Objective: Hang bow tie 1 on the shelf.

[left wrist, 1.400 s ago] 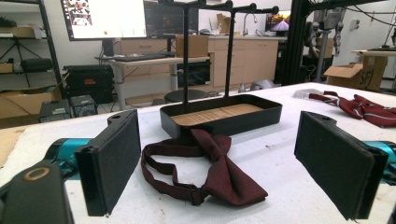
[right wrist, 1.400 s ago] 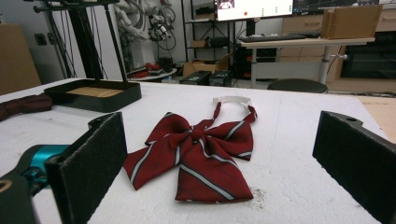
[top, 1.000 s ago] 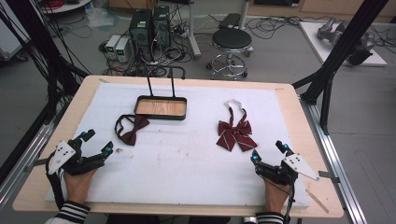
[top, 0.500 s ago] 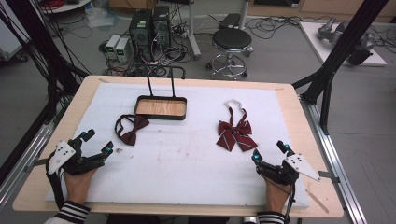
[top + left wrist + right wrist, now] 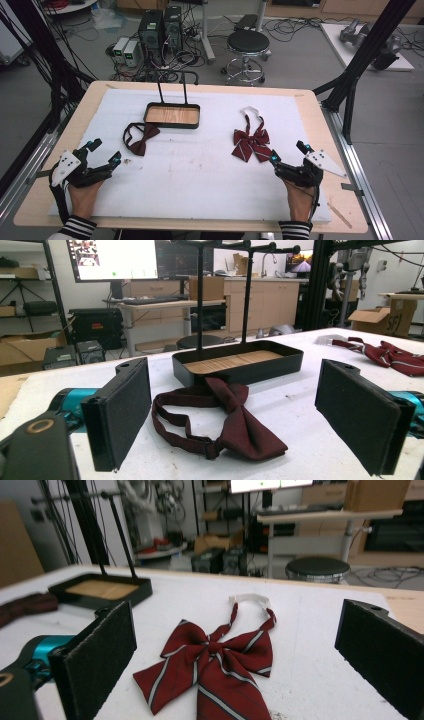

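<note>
Near edge, high view: left gripper (image 5: 102, 159) at lower left of frame, right gripper (image 5: 286, 158) at lower right, both resting low over the white tabletop (image 5: 200, 165), a hand behind each. Both sets of jaws are spread wide, nothing between them. The gripper views confirm it: black pads far apart, clear gap.

Next out: plain dark-red bow tie (image 5: 141, 138) sits left of centre, just ahead of the left gripper, neck strap looped back toward the tray. In the left gripper view it lies flat on the tabletop, centred between the jaws (image 5: 230, 425), not touched. Striped red bow tie (image 5: 251, 141) sits right of centre, just ahead of the right gripper, white strap end pointing to the far side. In the right gripper view it's centred in the gap too (image 5: 220, 667), not touched.

Further back: black stand with a wood-floored tray (image 5: 172, 115) and two uprights joined to a top bar, upper centre-left of frame, just beyond the plain tie. Tray is empty.

Judgement: pre-grasp stage, nothing picked yet. Each gripper is lined up on its own tie. Likely goal is getting the ties onto the stand or into the tray, can't confirm which.

Next move needs: advance forward and down, jaws astride the knot or the bunched middle rather than a flat wing, then close. Fabric is limp, so a thin-edge pinch may slip. Watch the strap loop dragging on lift.
</note>
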`<state>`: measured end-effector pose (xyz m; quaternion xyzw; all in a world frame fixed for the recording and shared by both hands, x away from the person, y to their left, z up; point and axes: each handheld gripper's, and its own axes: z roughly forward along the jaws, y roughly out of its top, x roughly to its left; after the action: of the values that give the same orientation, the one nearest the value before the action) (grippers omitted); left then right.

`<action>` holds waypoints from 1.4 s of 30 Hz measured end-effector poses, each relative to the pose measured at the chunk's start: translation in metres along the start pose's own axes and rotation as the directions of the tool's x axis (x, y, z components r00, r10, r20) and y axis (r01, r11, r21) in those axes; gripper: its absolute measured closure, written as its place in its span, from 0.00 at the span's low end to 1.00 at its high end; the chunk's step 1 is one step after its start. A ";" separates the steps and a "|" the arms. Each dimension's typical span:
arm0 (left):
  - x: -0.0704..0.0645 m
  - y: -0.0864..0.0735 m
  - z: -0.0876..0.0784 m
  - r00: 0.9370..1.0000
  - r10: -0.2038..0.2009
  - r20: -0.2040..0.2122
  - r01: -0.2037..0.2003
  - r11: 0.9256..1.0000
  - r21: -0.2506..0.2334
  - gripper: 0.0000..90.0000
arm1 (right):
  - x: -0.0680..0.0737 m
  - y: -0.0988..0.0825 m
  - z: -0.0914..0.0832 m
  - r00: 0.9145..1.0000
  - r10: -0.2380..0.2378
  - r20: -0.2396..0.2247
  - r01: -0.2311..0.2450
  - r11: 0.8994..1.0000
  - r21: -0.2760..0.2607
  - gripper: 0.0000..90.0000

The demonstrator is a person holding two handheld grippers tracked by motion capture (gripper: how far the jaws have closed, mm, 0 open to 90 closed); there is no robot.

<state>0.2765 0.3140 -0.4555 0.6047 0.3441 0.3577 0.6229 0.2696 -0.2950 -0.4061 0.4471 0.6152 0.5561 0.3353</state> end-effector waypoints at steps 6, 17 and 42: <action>0.000 0.000 0.000 1.000 -0.001 0.002 0.001 1.000 0.000 0.17 | 0.002 0.023 0.017 0.999 -0.034 -0.009 0.035 0.992 0.121 0.03; 0.000 0.000 0.000 1.000 -0.001 0.001 0.001 1.000 0.000 0.17 | 0.007 0.048 0.058 0.997 -0.069 -0.026 0.074 0.956 0.283 0.05; 0.000 0.000 0.000 1.000 -0.008 -0.001 0.008 1.000 0.001 0.17 | 0.014 0.048 0.148 0.996 -0.075 -0.041 0.084 0.771 0.632 0.07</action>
<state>0.2771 0.3141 -0.4555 0.6035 0.3470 0.3555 0.6237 0.4072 -0.2258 -0.3812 0.5036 0.7868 0.3054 0.1846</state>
